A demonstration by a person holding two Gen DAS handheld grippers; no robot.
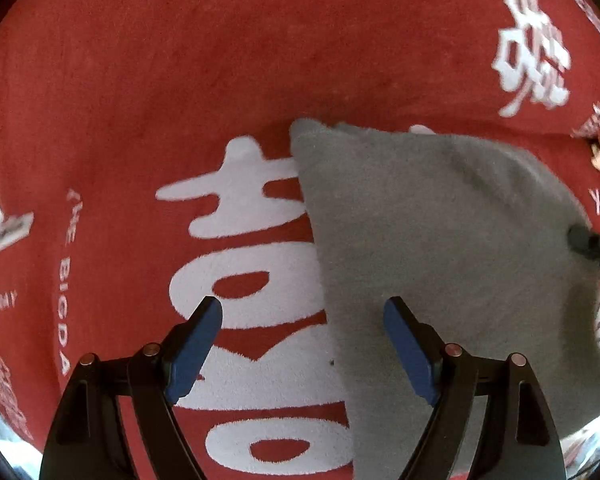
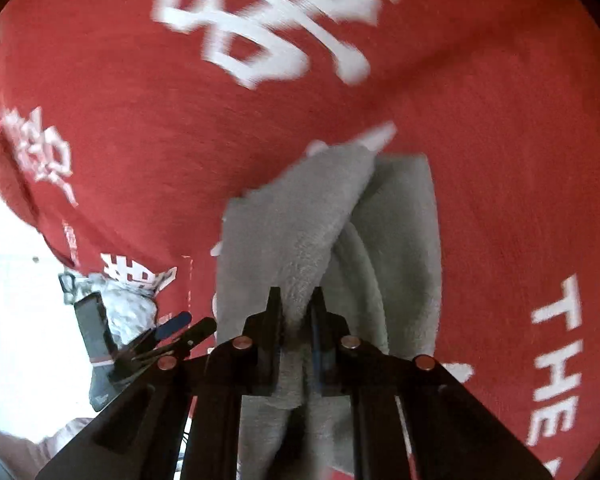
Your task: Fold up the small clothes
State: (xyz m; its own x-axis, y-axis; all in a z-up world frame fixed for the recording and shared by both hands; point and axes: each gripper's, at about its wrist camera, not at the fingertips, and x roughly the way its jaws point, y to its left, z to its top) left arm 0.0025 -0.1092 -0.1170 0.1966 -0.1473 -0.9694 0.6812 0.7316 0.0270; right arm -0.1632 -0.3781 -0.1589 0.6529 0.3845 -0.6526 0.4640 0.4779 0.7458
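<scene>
A small grey fleecy cloth (image 1: pixel 440 248) lies on a red blanket (image 1: pixel 180 80) with big white characters. My left gripper (image 1: pixel 303 312) is open and empty, hovering over the cloth's left edge, its right blue pad (image 1: pixel 408 344) above the grey fabric. In the right wrist view my right gripper (image 2: pixel 296 300) is shut on a raised fold of the grey cloth (image 2: pixel 300 224), which is doubled over with a second layer (image 2: pixel 404 240) lying flat to the right. The right gripper's tip (image 1: pixel 588 240) shows at the cloth's right edge in the left wrist view.
The red blanket (image 2: pixel 500 160) covers the whole work surface. In the right wrist view its edge falls off at the left, where the left gripper (image 2: pixel 168 332), a pale crumpled item (image 2: pixel 128 308) and bright floor (image 2: pixel 16 320) show.
</scene>
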